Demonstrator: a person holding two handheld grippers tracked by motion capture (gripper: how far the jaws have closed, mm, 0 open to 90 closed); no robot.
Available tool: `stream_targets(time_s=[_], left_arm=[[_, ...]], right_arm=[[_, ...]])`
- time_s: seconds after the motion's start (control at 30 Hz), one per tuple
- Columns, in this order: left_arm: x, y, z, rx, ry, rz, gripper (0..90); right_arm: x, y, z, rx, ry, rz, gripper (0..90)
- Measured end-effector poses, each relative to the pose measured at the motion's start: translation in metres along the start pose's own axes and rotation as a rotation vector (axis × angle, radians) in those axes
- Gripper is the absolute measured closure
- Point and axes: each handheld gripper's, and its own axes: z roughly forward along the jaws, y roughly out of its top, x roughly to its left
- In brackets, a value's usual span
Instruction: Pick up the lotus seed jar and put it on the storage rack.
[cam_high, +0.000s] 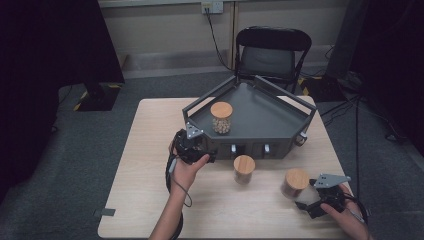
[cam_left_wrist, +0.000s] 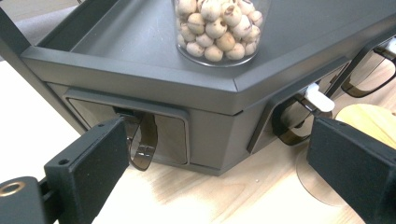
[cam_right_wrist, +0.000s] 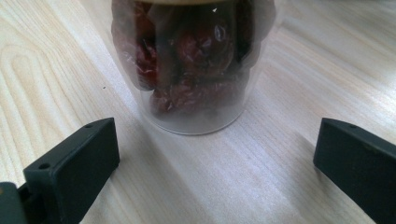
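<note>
Left tongs (cam_high: 205, 150) spread, nothing between the jaws, held against the grey tray's (cam_high: 270, 117) front-left corner; seen from the left gripper view, that corner wall (cam_left_wrist: 140, 88) with a brown strap loop (cam_left_wrist: 144, 142) lies straight ahead at 12 o'clock. Jar of pale round seeds (cam_high: 221, 118) stands upright on the tray, wooden lid on. Right tongs (cam_high: 306, 206) spread wide on the counter (cam_high: 145, 165), at 5 o'clock from the jar of dark red dried fruit (cam_high: 295, 183); in the right gripper view this jar (cam_right_wrist: 191, 70) sits ahead of the jaws, apart from both. A third wooden-lidded jar (cam_high: 244, 169) stands just before the tray front
</note>
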Motion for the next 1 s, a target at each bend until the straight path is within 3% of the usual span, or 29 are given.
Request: stream_targets(time_s=[1.0], left_arm=[[0.0,-0.025,0.007,0.021,-0.038,-0.002,5.6]], right_arm=[[0.0,0.0,0.0,0.0,0.0,0.0,0.0]])
